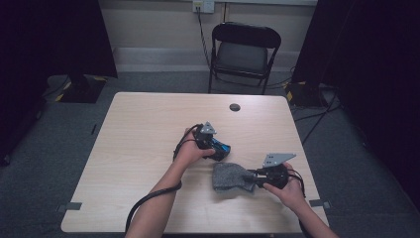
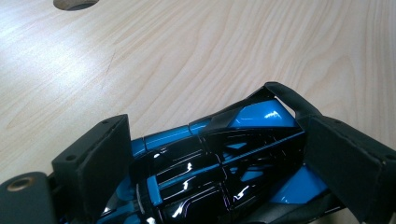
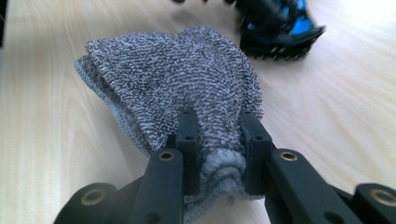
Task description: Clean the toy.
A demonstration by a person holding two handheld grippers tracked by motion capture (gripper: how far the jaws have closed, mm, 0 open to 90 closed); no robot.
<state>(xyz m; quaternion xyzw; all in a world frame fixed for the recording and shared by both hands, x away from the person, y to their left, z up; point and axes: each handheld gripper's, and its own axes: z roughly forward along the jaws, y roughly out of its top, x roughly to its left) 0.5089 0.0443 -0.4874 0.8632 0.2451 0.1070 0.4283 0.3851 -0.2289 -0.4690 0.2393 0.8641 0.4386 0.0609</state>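
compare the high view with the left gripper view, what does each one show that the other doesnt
High view alone: the grey cloth bunched in the right gripper, the person's forearms, a black folding chair behind the table, and the grey floor.

Left gripper view alone: the close detail of the grip, with the black pads pressed on either side of the glossy blue and black toy car.

Both: the left gripper holding that car, the pale wooden table and the round hole near the far edge.

Toy car blurred, cut off by top edge.
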